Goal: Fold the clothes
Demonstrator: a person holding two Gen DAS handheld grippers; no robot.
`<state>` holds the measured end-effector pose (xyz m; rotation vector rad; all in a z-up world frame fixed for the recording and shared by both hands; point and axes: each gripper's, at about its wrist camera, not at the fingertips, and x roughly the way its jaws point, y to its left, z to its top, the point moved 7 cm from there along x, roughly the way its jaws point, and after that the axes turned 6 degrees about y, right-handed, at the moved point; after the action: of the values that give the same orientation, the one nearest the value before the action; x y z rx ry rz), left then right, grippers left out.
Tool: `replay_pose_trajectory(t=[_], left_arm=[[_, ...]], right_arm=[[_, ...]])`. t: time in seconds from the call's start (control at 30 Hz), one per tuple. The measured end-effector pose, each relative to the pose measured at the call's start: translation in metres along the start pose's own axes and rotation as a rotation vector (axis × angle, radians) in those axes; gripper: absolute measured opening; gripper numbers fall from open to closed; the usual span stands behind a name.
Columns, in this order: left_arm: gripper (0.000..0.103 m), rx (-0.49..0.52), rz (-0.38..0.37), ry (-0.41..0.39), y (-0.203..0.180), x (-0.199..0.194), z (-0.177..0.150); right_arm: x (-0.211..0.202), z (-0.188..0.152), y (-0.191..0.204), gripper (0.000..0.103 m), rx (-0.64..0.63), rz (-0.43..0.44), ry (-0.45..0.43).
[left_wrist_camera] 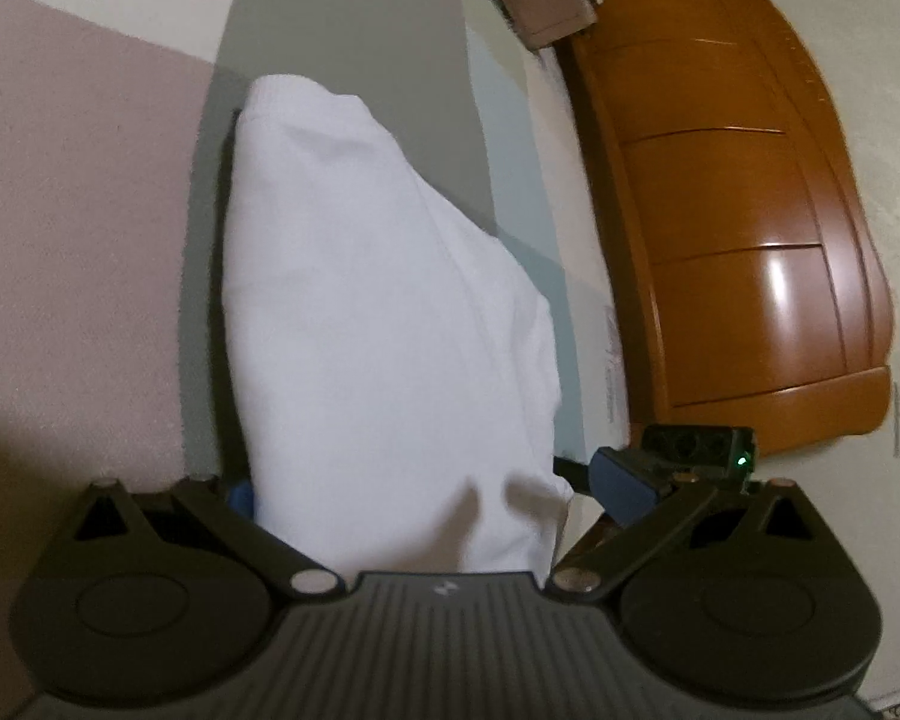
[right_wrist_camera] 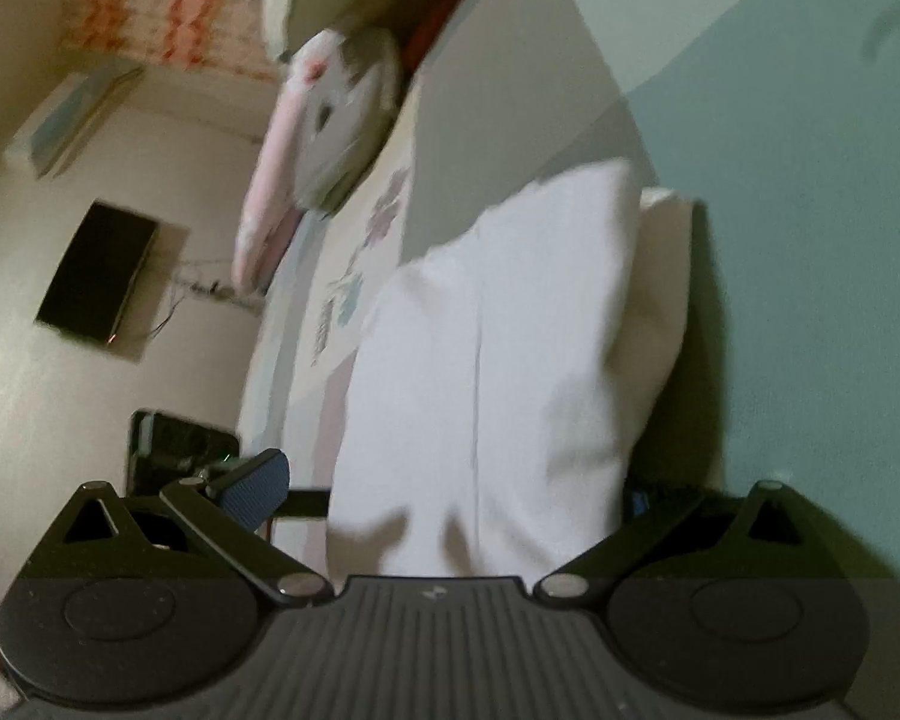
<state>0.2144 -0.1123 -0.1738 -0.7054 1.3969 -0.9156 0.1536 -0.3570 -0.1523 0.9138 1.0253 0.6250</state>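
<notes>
A folded white garment runs lengthwise away from my left gripper over the grey stripe of the bed sheet. The jaws stand wide apart and open, with the cloth's near end between them. The right blue pad is bare; the left pad is mostly hidden by cloth. In the right wrist view the same white garment fills the gap of my right gripper, which is also open. Its left pad is free of the cloth, and its right pad is mostly covered.
The sheet has pink, grey and pale green stripes. An orange wooden headboard stands at the right. A grey-and-pink plush toy lies on the bed; a black screen hangs on the wall. A black device with a green light sits beside my left gripper's right finger.
</notes>
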Motion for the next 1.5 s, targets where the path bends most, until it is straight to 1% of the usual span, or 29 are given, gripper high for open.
replay_pose_trajectory(t=[0.07,0.17,0.23,0.33,0.47,0.67,0.83,0.93,1.03,1.27,1.37,1.5], left_arm=[[0.102,-0.021,-0.012,-0.009,-0.001,0.004,0.012],[0.102,-0.044,0.008,-0.01,-0.004,0.015,0.022],[0.102,-0.004,0.03,0.0,-0.009,0.016,0.016],[0.102,-0.013,0.002,-0.02,-0.005,0.013,0.011],[0.102,-0.041,-0.022,-0.031,-0.012,0.012,0.012],[0.102,-0.039,-0.064,-0.041,-0.027,0.008,0.008],[0.102,-0.062,-0.092,-0.048,-0.034,0.013,0.005],[0.102,-0.067,-0.119,-0.045,-0.041,0.012,-0.001],[0.102,-0.055,-0.134,-0.04,-0.051,0.019,0.001],[0.102,-0.014,-0.128,-0.019,-0.072,0.027,-0.004],[0.102,-0.009,-0.117,-0.009,-0.074,0.031,-0.006],[0.102,-0.008,-0.09,0.0,-0.075,0.038,-0.004]], right_arm=[[0.003,0.007,-0.002,0.103,0.021,0.015,0.002],[0.01,0.02,-0.002,0.103,0.063,0.027,-0.004],[0.01,0.019,0.0,0.103,0.063,0.022,-0.001],[0.003,0.014,-0.002,0.103,0.059,0.05,-0.034],[0.001,0.018,0.003,0.103,0.106,0.089,-0.067],[-0.005,0.018,0.019,0.103,0.062,0.109,-0.072],[-0.009,0.015,0.026,0.103,0.047,0.11,-0.086],[-0.015,0.014,0.034,0.103,0.012,0.085,-0.11],[-0.024,0.011,0.048,0.103,-0.056,0.044,-0.141],[-0.039,0.004,0.067,0.103,-0.187,-0.075,-0.187],[-0.043,0.001,0.066,0.103,-0.205,-0.094,-0.199],[-0.046,0.0,0.055,0.103,-0.177,-0.074,-0.207]])
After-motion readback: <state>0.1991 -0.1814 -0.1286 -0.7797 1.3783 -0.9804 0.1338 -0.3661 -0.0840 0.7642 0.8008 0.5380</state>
